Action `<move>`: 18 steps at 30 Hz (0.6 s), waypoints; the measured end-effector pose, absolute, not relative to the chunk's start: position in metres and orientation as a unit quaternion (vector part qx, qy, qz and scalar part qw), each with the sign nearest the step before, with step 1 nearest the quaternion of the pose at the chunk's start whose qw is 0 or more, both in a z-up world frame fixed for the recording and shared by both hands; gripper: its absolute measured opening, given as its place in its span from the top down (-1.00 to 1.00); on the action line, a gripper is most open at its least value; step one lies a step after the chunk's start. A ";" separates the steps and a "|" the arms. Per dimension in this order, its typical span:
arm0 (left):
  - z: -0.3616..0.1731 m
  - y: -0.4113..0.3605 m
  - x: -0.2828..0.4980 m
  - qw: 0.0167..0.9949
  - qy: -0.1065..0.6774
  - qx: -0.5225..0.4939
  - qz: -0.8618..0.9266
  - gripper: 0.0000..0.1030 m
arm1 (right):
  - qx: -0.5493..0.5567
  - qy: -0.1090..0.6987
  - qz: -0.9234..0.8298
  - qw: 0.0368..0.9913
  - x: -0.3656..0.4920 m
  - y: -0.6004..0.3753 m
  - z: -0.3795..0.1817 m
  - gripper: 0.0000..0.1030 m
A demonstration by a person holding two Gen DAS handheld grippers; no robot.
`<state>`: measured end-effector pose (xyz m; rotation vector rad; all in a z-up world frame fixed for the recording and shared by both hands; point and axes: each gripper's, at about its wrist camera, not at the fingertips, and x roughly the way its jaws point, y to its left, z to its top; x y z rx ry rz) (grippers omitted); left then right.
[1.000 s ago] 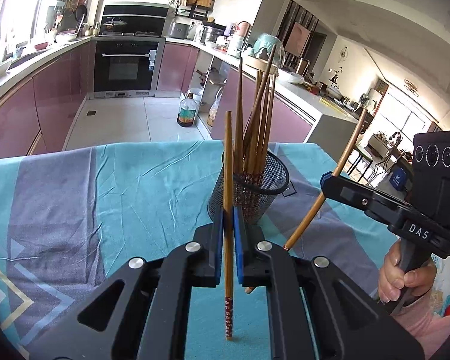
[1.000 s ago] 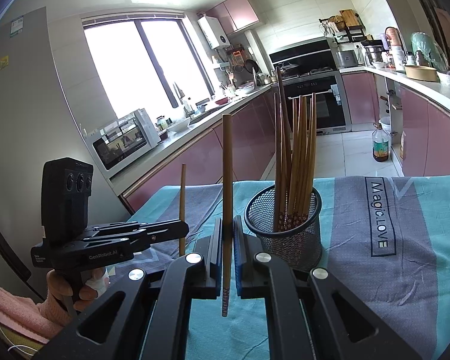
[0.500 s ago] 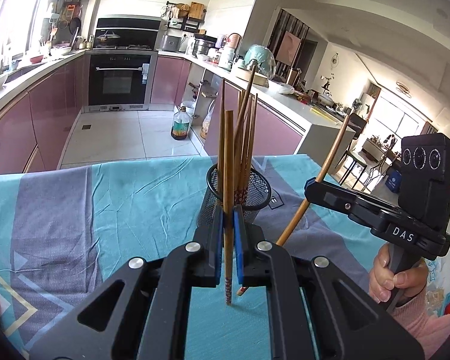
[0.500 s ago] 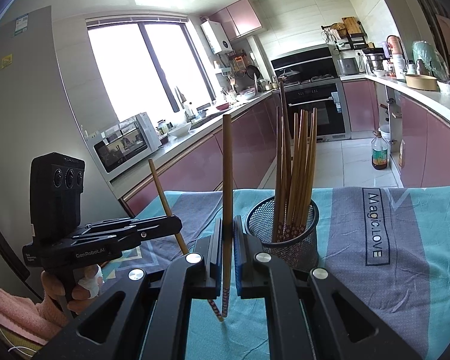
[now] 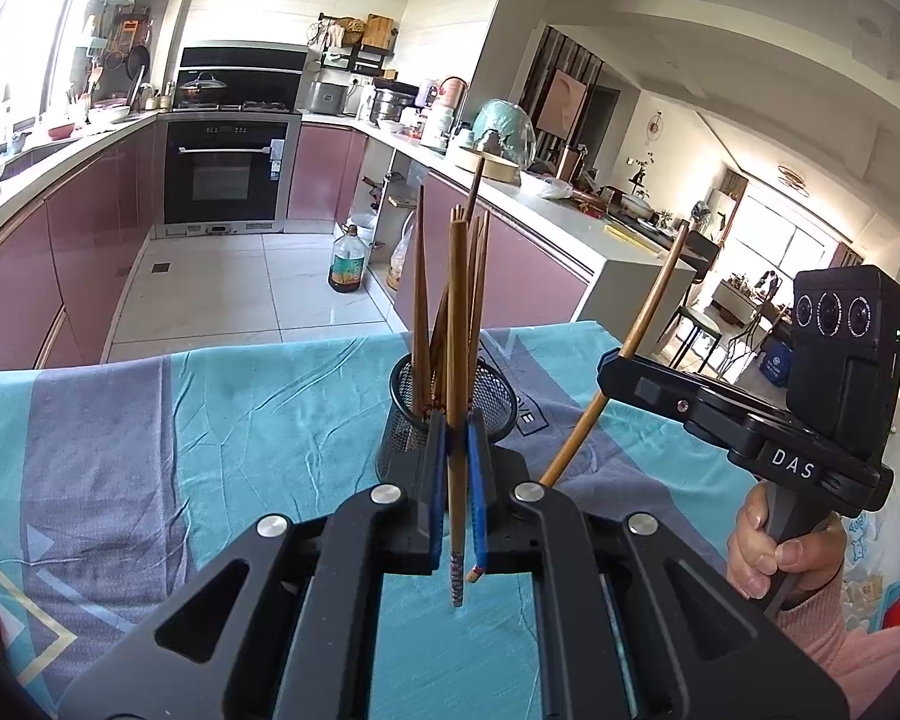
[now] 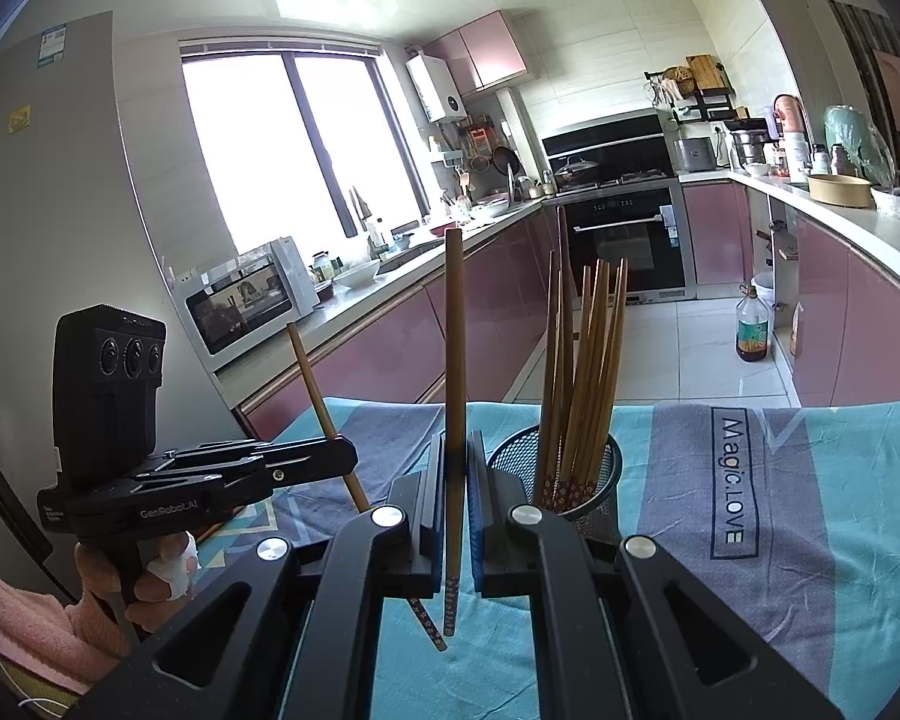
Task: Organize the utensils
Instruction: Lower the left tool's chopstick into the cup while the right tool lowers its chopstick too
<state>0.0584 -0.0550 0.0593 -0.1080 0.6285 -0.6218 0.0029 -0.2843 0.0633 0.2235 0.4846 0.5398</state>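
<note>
Left gripper (image 5: pixel 457 504): clenched on 1 chopstick (image 5: pixel 457 360), risen since a second ago. Right gripper (image 6: pixel 457 510): clenched on 1 tilted chopstick (image 5: pixel 642 336). Mesh holder (image 6: pixel 594 480), stocked, stands just ahead on tablecloth (image 5: pixel 240 420); insertion likely next.

The holder (image 5: pixel 444 402) stands on the cloth (image 5: pixel 240 420), with a bundle of chopsticks (image 5: pixel 450 300) upright in it. Just before the holder, my left gripper (image 5: pixel 457 480) pinches one chopstick (image 5: pixel 457 360) upright. To the holder's right, my right gripper (image 5: pixel 615 372) has another chopstick (image 5: pixel 630 348), tilted, its lower end reaching toward my left fingers. Behind the holder lies the floor, where a bottle (image 5: pixel 345 267) stands, and the oven (image 5: pixel 228 171) is beyond that.
</note>
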 end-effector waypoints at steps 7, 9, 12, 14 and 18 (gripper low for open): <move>0.077 -0.052 0.062 0.905 0.288 -0.059 -0.308 0.86 | 0.100 0.221 0.257 0.936 0.003 -0.286 0.075 0.89; 0.084 -0.052 0.064 0.907 0.281 -0.059 -0.309 0.86 | 0.097 0.216 0.255 0.937 0.004 -0.288 0.080 0.89; 0.094 -0.053 0.065 0.909 0.270 -0.058 -0.312 0.86 | 0.094 0.209 0.254 0.940 0.007 -0.289 0.088 0.89; 0.101 -0.053 0.066 0.912 0.262 -0.056 -0.312 0.86 | 0.091 0.203 0.254 0.941 0.009 -0.289 0.093 0.89; 0.111 -0.055 0.070 0.916 0.250 -0.055 -0.310 0.86 | 0.088 0.193 0.253 0.944 0.013 -0.290 0.102 0.89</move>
